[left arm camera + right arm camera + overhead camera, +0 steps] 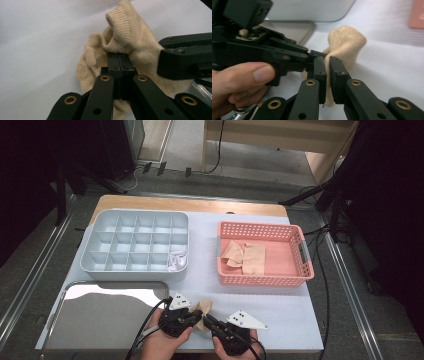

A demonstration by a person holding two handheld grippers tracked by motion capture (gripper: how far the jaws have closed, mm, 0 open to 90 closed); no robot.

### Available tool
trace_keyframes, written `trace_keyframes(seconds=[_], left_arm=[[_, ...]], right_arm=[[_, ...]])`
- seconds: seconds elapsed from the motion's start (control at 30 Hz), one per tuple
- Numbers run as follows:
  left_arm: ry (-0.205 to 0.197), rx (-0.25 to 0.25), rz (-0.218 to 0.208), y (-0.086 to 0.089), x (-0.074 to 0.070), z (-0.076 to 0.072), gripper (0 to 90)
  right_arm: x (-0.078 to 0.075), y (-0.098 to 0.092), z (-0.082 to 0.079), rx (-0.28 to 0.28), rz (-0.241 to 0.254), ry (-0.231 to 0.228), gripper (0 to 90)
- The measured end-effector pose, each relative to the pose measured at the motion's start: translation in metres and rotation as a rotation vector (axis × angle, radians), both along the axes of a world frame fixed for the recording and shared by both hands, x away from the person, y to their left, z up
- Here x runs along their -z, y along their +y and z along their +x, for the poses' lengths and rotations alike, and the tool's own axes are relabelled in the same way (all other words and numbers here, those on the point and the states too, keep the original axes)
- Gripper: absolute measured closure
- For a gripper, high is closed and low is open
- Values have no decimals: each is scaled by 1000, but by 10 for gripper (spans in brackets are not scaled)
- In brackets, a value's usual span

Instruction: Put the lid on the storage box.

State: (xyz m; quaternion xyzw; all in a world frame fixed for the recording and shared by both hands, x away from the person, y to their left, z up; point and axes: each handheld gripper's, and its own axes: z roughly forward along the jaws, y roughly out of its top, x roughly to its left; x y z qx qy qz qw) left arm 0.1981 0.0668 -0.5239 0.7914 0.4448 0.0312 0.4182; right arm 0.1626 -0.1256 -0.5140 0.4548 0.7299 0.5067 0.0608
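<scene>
- Both grippers, left (196, 313) and right (209, 319), pinch one beige sock (204, 310) between closed jaws, just above the mat (280, 305) at its near edge.
- Step in hand, seemingly: folding or bunching the sock.
- Next move likely calls for carrying it to an empty organizer (135, 245) cell at the far left.

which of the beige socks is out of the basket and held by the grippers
The beige sock at the table's near edge, clamped by both the left gripper and the right gripper. The other beige socks lie flat inside the pink basket.
</scene>
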Motion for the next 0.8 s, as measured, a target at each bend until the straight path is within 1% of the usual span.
trace_keyframes(seconds=[0.03, 0.07, 0.23, 0.27, 0.3, 0.33, 0.37, 0.4, 0.47, 0.5, 0.57, 0.6, 0.63, 0.7, 0.77, 0.8], left_arm=[[4, 1, -6, 1, 0, 1, 900], [10, -2, -12, 1, 1, 1, 900], [36, 4, -36, 5, 1, 5, 900], [59, 5, -49, 7, 1, 6, 900], [73, 5, -61, 9, 1, 8, 900], [92, -2, -86, 13, 0, 10, 890], [97, -2, -94, 17, -1, 12, 869], [100, -10, -98, 20, -1, 14, 858], [88, -24, -99, 25, -3, 15, 840], [86, -33, -108, 28, -5, 15, 835], [83, -37, -97, 31, -5, 16, 837], [90, -33, -93, 32, -4, 17, 838], [97, -31, -98, 33, -4, 17, 837], [98, -27, -100, 33, -4, 17, 826], [110, -8, -109, 32, -4, 16, 819], [109, -2, -108, 30, -3, 16, 819]], right_arm=[[1, 2, 0, -6, -5, -9, 848], [1, 3, 0, -13, -5, -9, 848], [2, 8, 1, -11, -10, -6, 847], [2, 9, 1, -12, -14, -12, 846], [3, 10, 1, -18, -22, -23, 846], [3, 10, 0, -16, -25, -25, 845], [3, 11, 0, -14, -31, -22, 844], [3, 12, 0, -16, -36, -28, 842], [5, 14, 1, -16, -42, -16, 839], [6, 15, 1, -19, -45, -16, 838], [7, 18, 1, -17, -53, -16, 838], [6, 19, 1, -17, -55, -18, 838], [5, 20, 1, -14, -61, -23, 840], [3, 19, 0, -4, -57, -35, 842], [0, 13, 0, 14, -45, -42, 844], [-1, 10, 1, 24, -41, -42, 845]])
